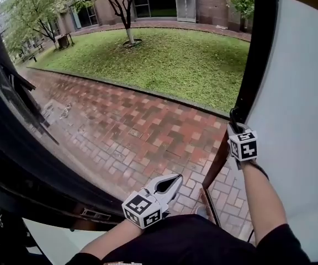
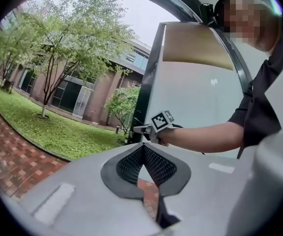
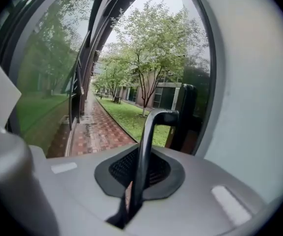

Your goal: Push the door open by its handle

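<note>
The door point(image 1: 297, 120) is a white panel with a dark frame edge point(image 1: 253, 54), and it stands swung outward at the right. Its dark metal handle point(image 3: 149, 132) is a bent bar that runs straight between the pads of my right gripper point(image 3: 140, 149), which is shut on it. In the head view that gripper point(image 1: 235, 127) sits against the door's edge at arm's length. My left gripper point(image 1: 176, 182) hangs low in front of the body, away from the door. Its pads point(image 2: 154, 163) meet at the tip with nothing between them.
Beyond the doorway lie a wet red brick path point(image 1: 137, 131), a lawn point(image 1: 170, 59), trees and a brick building. A dark door frame with glass point(image 1: 15, 126) curves along the left. The person's outstretched right forearm point(image 2: 205, 136) crosses the left gripper view.
</note>
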Tool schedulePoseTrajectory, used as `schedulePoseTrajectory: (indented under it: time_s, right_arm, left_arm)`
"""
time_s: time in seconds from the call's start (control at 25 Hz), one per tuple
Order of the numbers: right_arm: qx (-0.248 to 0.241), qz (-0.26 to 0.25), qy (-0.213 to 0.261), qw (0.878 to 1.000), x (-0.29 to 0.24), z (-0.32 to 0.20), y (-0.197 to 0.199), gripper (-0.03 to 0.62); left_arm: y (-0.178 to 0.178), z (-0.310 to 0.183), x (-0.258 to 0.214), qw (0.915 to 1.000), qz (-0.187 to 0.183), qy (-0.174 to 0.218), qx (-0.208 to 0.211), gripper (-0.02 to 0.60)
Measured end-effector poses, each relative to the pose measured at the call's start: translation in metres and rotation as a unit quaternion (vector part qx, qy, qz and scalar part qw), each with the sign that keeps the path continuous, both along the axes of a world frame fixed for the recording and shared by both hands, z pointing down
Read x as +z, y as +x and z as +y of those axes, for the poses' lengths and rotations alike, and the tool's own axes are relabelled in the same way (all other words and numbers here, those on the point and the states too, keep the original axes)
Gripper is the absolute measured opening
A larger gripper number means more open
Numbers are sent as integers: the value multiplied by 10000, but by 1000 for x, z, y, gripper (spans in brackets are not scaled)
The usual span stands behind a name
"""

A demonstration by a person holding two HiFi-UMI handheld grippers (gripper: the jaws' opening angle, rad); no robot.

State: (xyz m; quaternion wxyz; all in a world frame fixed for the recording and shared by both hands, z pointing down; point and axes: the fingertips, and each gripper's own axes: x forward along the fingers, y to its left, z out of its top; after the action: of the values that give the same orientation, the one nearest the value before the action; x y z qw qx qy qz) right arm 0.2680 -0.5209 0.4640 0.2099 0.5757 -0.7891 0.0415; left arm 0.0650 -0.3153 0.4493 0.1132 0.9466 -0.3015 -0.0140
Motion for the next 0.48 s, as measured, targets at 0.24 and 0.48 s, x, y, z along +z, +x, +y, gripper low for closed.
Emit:
schedulePoseTrajectory:
  time_s: [0.24, 0.48]
  right_arm:
    - [657, -400, -216, 9968, -9, -40, 122, -3]
    - [1270, -396, -466, 9900, -7, -44, 228, 12]
  left_arm:
    - [49, -115, 18, 9988, 148, -20, -465, -4]
    - [108, -187, 16, 9995, 114, 199, -219, -5]
